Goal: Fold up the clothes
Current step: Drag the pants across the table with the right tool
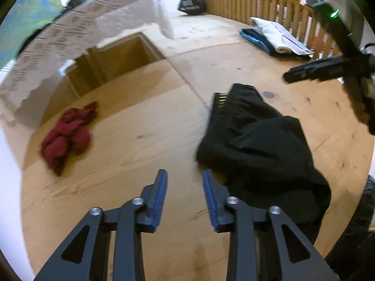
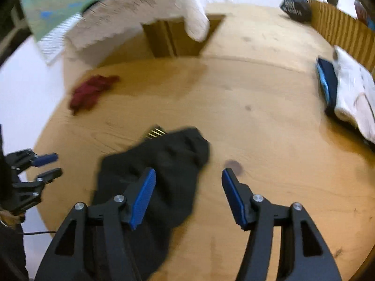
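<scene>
Right wrist: black garment (image 2: 161,178) lies crumpled on wooden floor (image 2: 269,140).

Bare wooden floor (image 2: 269,117) lies open between the black garment (image 2: 164,175) and the folded pile (image 2: 346,93) by the wooden railing (image 1: 269,7). Leftward, a crumpled red cloth (image 1: 68,135) and a square floor opening (image 1: 117,58) (partly overhung by white fabric) interrupt the way.

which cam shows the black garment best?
Left wrist: the black garment lies nearly whole and fairly sharp, ribbed edge visible, just past the open left claw. In the right wrist view it is blurrier and partly hidden behind the open right claw.
</scene>
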A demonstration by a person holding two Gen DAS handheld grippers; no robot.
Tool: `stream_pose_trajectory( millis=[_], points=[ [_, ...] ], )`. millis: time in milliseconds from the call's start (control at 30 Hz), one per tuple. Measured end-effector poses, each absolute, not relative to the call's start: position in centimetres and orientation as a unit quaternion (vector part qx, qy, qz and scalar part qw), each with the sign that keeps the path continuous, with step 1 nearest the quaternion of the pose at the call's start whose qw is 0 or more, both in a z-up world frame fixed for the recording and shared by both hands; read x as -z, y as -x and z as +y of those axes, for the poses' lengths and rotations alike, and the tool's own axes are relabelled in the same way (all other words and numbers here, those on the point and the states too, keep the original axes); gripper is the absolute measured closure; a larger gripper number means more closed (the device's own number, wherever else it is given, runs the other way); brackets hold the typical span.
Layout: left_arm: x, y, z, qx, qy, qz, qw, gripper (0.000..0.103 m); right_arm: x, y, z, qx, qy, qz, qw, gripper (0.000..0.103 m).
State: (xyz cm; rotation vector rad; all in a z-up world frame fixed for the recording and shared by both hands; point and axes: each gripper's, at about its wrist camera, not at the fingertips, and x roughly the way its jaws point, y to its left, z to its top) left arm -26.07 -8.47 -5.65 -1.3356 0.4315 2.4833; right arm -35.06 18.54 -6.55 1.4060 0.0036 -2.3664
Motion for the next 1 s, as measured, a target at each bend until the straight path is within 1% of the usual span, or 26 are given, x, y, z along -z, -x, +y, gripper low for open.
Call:
stream_pose_trajectory(
  millis=[167,267,400,500,633,667,700,767,867,1000],
  points=[
    [8.0,28.9,-6.1,-0.844,0.485,0.167,0.159,0.055,9.6,38.4,17.0,0.830,-0.523,0.045,0.188,0.045],
    [9.0,30.2,-5.5,-0.836,0.495,0.176,0.160,0.054,10.2,40.4,15.6,0.821,-0.526,0.064,0.212,0.045],
    [9.1,31.0,-6.1,-0.835,0.499,0.169,0.158,0.054,11.1,42.2,14.5,0.811,-0.534,0.096,0.217,0.044],
    [9.1,31.1,-6.5,-0.836,0.498,0.174,0.151,0.053,11.7,42.9,14.9,0.795,-0.554,0.090,0.233,0.045],
    [9.2,31.4,-6.8,-0.836,0.500,0.171,0.147,0.053,12.8,43.1,15.4,0.770,-0.581,0.060,0.257,0.045],
    [9.2,31.4,-6.8,-0.837,0.500,0.169,0.146,0.053,12.9,42.9,15.4,0.766,-0.583,0.057,0.265,0.049],
    [9.2,31.5,-6.7,-0.837,0.499,0.169,0.146,0.053,13.1,42.6,15.5,0.761,-0.586,0.053,0.273,0.070],
    [9.2,31.5,-6.6,-0.838,0.498,0.171,0.145,0.053,13.1,41.9,15.4,0.757,-0.587,0.053,0.282,0.097],
    [9.0,31.3,-6.4,-0.839,0.495,0.175,0.146,0.053,12.5,40.8,15.7,0.764,-0.579,0.052,0.279,0.099],
    [8.3,31.0,-6.7,-0.842,0.486,0.181,0.146,0.052,8.7,37.4,18.8,0.794,-0.535,-0.011,0.290,0.100]
  ],
)
